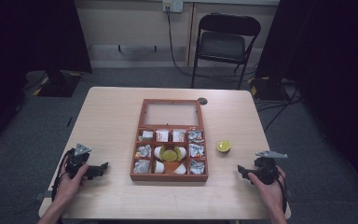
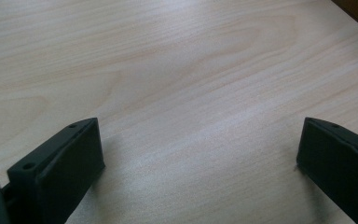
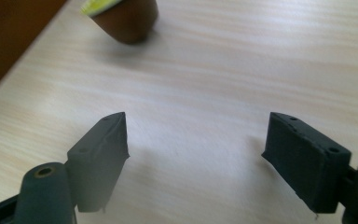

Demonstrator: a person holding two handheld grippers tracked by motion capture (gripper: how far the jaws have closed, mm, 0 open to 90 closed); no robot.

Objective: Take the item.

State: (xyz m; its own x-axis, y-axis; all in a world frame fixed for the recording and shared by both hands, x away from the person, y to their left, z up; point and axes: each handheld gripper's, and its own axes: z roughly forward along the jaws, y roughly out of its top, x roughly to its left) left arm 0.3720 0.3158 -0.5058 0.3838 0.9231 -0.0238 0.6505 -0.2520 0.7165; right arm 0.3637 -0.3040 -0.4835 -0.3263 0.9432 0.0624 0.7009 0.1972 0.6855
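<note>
Pale wood grain runs across the table (image 1: 107, 121) in front of you, with a folding chair (image 1: 223, 39) and dark curtains beyond its far edge. At the middle sits the wooden box (image 1: 169, 176), its glass lid (image 1: 171, 113) lying open behind it and its 9 compartments mostly filled with white cups and silvery wrapped pieces; a yellow-topped pod (image 1: 169, 154) sits in the centre cell.

Your working piece is the loose pod (image 1: 223, 146), yellow lid up, standing on the bare table just right of the box and apart from it. In the right gripper view it shows as a brown cup (image 3: 128, 18) at the top edge, blurred, well ahead of the jaws.

Your right gripper (image 1: 245, 172) rests low near the table's right front, its jaws spread apart with nothing but tabletop between them. Your left gripper (image 1: 100, 168) lies at the left front, jaws also wide apart over bare wood, nothing held.

You look to be between steps: the pod is outside the box and no jaw is on it. If it is meant for the box, the next move calls for you to bring the right gripper forward and left, straddle the pod's sides with the jaws open, and close gently, since a small tapered cup may tip or slip.
</note>
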